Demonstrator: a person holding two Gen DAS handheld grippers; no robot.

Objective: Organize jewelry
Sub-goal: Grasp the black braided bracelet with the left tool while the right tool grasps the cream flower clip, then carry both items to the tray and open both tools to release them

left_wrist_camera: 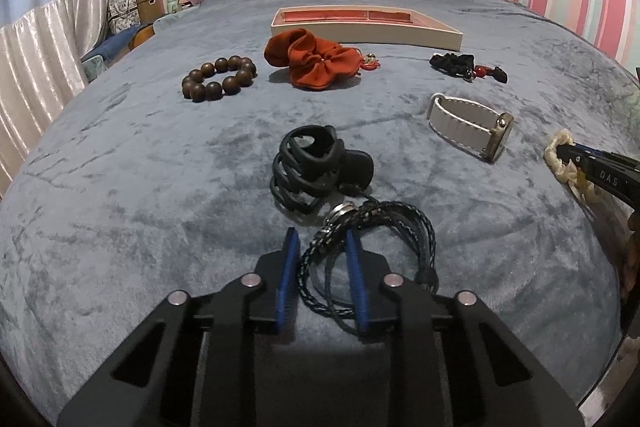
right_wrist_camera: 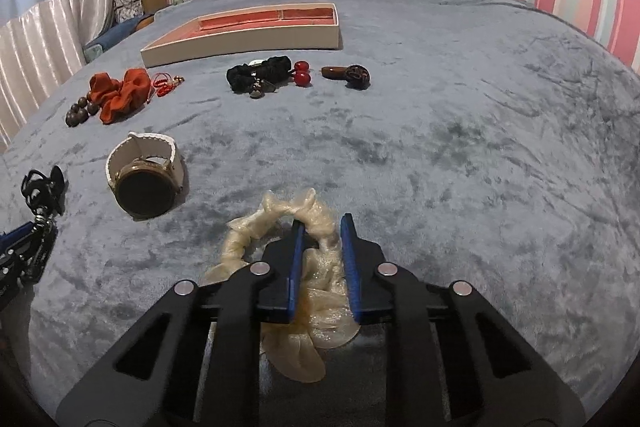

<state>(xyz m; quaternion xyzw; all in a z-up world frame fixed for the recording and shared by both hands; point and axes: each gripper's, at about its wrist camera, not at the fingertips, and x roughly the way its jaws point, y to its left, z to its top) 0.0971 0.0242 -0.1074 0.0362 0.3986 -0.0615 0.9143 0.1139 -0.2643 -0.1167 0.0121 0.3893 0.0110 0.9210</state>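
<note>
My left gripper [left_wrist_camera: 322,239] straddles part of a black braided bracelet [left_wrist_camera: 384,251] lying on the grey bedspread; its jaws stand apart around the cords. A black claw hair clip [left_wrist_camera: 316,167] lies just beyond it. My right gripper [right_wrist_camera: 322,227] has its jaws around one side of a cream scrunchie [right_wrist_camera: 276,227], with fabric between the blue pads; it also shows in the left wrist view [left_wrist_camera: 560,163]. A cream jewelry box with red lining [left_wrist_camera: 366,27] [right_wrist_camera: 248,35] sits open at the far side.
On the bedspread lie a wooden bead bracelet [left_wrist_camera: 219,78], an orange scrunchie [left_wrist_camera: 312,61], a black scrunchie with red beads [right_wrist_camera: 260,75], a white-strap watch [right_wrist_camera: 144,183] [left_wrist_camera: 468,127] and a brown clip [right_wrist_camera: 348,75]. Pink headboard and striped wall stand behind.
</note>
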